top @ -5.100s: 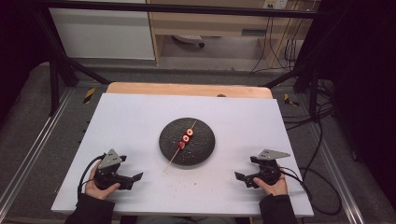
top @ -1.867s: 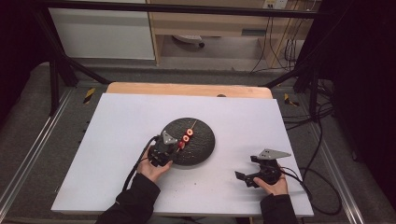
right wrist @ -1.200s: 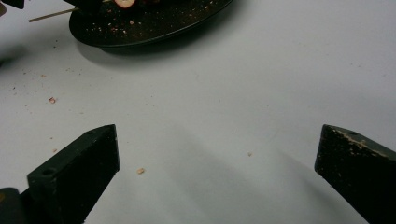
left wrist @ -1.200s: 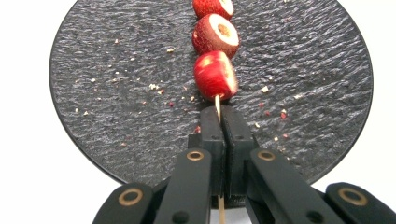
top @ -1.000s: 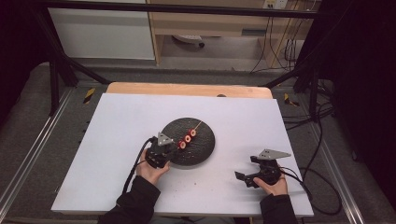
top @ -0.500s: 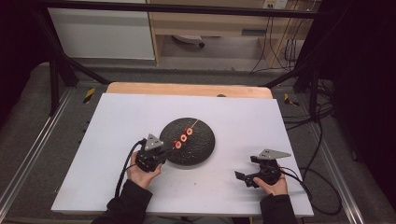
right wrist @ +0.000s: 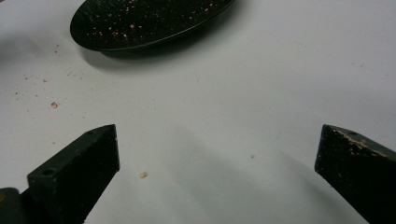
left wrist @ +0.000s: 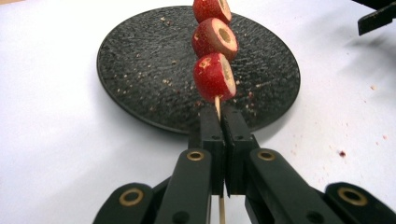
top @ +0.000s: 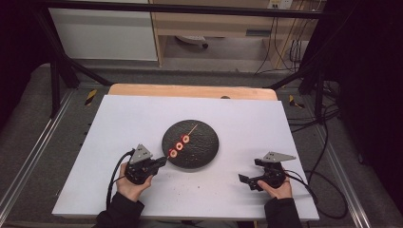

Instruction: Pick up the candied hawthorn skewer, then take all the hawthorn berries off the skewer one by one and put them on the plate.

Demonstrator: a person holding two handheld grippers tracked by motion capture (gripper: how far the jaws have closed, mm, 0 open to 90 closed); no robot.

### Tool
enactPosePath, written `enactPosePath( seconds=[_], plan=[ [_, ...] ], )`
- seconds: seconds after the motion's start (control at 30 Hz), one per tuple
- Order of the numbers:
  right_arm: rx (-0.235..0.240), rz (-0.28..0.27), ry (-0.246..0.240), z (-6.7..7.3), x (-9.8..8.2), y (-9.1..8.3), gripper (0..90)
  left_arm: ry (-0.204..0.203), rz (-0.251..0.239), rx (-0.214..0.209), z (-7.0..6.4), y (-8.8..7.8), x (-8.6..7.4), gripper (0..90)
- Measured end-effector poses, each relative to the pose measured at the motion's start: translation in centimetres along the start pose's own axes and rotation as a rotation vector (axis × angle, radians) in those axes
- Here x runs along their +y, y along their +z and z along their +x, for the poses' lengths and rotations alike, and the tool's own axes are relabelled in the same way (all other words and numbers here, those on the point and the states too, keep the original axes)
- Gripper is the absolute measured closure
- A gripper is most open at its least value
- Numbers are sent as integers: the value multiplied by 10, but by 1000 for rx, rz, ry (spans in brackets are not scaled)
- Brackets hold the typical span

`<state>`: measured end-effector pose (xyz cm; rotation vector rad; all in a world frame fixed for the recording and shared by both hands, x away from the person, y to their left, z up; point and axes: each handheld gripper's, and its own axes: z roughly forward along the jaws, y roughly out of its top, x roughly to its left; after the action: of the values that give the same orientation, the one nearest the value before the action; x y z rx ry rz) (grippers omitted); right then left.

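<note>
A thin wooden skewer (top: 191, 130) carries three red fruit pieces (left wrist: 214, 77), the same pieces (top: 179, 146) seen small from above. It slants over the left part of a round black plate (top: 202, 149), its tip pointing to the far right. My left gripper (top: 161, 163) is shut on the skewer's bare near end at the plate's left rim; the jaws (left wrist: 223, 133) pinch the stick just below the lowest piece. My right gripper (top: 247, 180) stands open on the table right of the plate, nothing between its wide-apart jaws (right wrist: 217, 161).
The plate (right wrist: 140, 23) carries scattered red crumbs, and a few lie on the white table (top: 119, 123) near it. A wooden strip (top: 190, 91) edges the table's far side. Cables (top: 323, 190) trail off the right edge.
My left gripper went from the near left to the plate, shut on the skewer's end, and has drawn it back toward the left rim. The right gripper has stayed put.
</note>
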<state>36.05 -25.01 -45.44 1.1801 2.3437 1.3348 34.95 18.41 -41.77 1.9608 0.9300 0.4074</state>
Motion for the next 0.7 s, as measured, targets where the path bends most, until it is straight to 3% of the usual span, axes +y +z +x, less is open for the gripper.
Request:
enactPosePath(
  seconds=[0.37, 0.7],
  plan=[
    [14, -13, 0, 7, 4, 3, 5, -2, -32, -18, 7, -18, -22, 883],
    [37, -31, 3, 20, 12, 10, 5, -5, -38, -35, 8, -21, -30, 883]
  ],
)
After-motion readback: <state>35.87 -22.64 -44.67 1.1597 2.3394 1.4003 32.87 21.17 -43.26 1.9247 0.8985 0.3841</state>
